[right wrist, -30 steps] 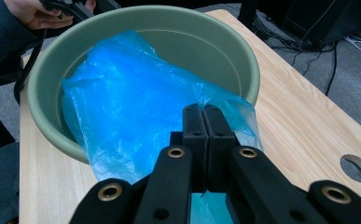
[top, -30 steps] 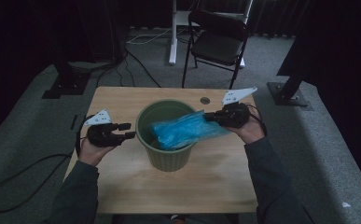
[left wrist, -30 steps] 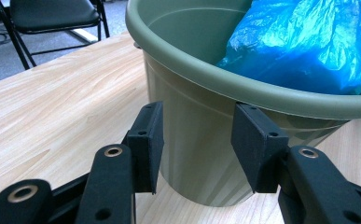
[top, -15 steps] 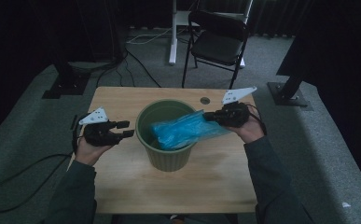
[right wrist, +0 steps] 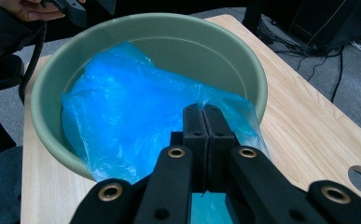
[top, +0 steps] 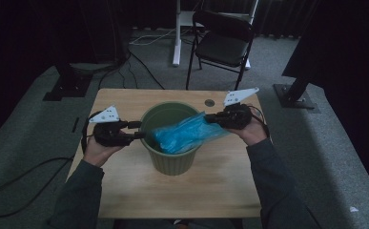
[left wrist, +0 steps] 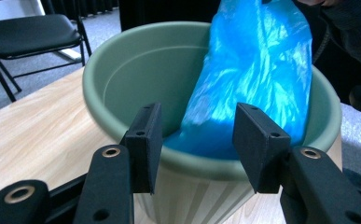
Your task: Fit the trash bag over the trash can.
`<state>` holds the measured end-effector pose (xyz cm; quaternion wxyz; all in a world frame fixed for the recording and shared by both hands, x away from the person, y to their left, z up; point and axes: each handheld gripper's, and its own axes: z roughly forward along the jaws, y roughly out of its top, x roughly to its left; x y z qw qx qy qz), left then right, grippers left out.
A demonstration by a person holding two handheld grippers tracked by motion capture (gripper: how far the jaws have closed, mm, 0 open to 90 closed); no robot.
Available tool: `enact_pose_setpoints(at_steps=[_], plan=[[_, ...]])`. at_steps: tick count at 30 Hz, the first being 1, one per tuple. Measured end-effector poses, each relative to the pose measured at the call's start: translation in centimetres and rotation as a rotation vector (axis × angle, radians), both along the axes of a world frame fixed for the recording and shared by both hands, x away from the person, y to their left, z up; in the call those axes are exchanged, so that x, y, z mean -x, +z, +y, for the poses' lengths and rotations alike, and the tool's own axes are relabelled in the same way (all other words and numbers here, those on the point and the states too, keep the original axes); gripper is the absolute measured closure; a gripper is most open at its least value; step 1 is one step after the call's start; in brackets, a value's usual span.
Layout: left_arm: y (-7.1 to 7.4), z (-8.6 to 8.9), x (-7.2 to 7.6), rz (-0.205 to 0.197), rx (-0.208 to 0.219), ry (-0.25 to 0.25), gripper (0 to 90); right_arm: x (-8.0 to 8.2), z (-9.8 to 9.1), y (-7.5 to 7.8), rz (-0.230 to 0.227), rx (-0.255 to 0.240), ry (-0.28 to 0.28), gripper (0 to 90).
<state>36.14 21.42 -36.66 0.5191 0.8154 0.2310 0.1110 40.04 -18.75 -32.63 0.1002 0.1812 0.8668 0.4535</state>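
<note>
A green plastic bin (top: 169,160) stands in the middle of the wooden table (top: 220,191). A blue plastic bag (top: 184,134) lies across its mouth, one end hanging inside, the other over the right rim. My right gripper (top: 210,118) is shut on that bag end at the right rim; in the right gripper view its pads (right wrist: 205,122) are pressed together on the blue bag (right wrist: 122,116). My left gripper (top: 138,130) is open just left of the bin's rim. In the left gripper view the bin rim (left wrist: 206,165) and the blue bag (left wrist: 248,88) lie beyond the left gripper's (left wrist: 197,142) spread pads, untouched.
A black folding chair (top: 222,45) stands behind the table, with a white stand leg (top: 176,33) beside it. A round grommet hole (top: 210,102) sits near the table's back edge. Cables run over the grey floor on the left (top: 25,176).
My left gripper has risen and moved right, toward the bin's left rim. The right gripper and the bag have stayed where they were.
</note>
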Motion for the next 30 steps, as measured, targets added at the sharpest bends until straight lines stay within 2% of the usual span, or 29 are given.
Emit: enact_pose_setpoints(at_steps=[2, 6, 10, 11, 13, 14, 16, 18, 19, 20, 22, 23, 24, 25, 30], plan=[[0.1, -0.2, -0.1, 0.005, 0.007, -0.007, 52.2, 0.0, 0.1, 0.2, -0.003, -0.003, 0.002, 89.5], [0.0, -1.0, -0.2, 0.01, -0.011, -0.02, 52.1, 0.0, 0.3, 0.3, -0.005, -0.003, 0.001, 89.6], [0.3, -1.7, 0.0, 0.005, -0.03, -0.037, 51.6, 0.0, 0.4, 0.3, -0.005, -0.007, 0.005, 89.6], [0.9, -2.3, 0.1, -0.01, -0.035, -0.049, 51.3, 0.0, 0.4, 0.3, -0.006, -0.006, 0.005, 89.6], [1.1, -2.5, 0.1, -0.013, -0.03, -0.058, 51.2, 0.0, 0.4, 0.4, -0.005, -0.007, 0.004, 89.6], [1.3, -2.9, 0.0, -0.01, -0.014, -0.069, 51.2, 0.0, 0.5, 0.4, -0.007, -0.009, 0.005, 89.6], [1.3, -3.0, -0.1, -0.007, -0.018, -0.067, 51.2, 0.0, 0.5, 0.5, -0.008, -0.011, 0.004, 89.6], [1.1, -3.3, -0.3, -0.001, -0.025, -0.063, 51.2, 0.0, 0.5, 0.6, -0.011, -0.013, 0.005, 89.6], [1.4, -3.8, -0.3, -0.004, -0.05, -0.067, 51.1, 0.0, 0.5, 0.7, -0.013, -0.013, 0.005, 89.7], [1.4, -3.8, -0.3, -0.004, -0.05, -0.067, 50.8, 0.0, 0.5, 0.7, -0.013, -0.013, 0.005, 89.7], [2.0, -4.3, -0.3, -0.016, -0.064, -0.077, 50.2, 0.0, 0.5, 0.7, -0.012, -0.015, 0.002, 89.7], [2.9, -5.1, -0.2, -0.033, -0.09, -0.078, 49.7, 0.0, 0.5, 0.8, -0.012, -0.016, 0.002, 89.7], [2.9, -5.1, -0.2, -0.033, -0.09, -0.078, 49.3, 0.0, 0.5, 0.8, -0.013, -0.019, 0.001, 89.7], [3.9, -5.8, -0.3, -0.042, -0.093, -0.096, 49.2, 0.0, 0.5, 0.8, -0.012, -0.022, -0.001, 89.7], [5.3, -7.6, -0.5, -0.054, -0.11, -0.108, 48.1, 0.1, 0.6, 1.2, -0.019, -0.03, -0.002, 89.7]])
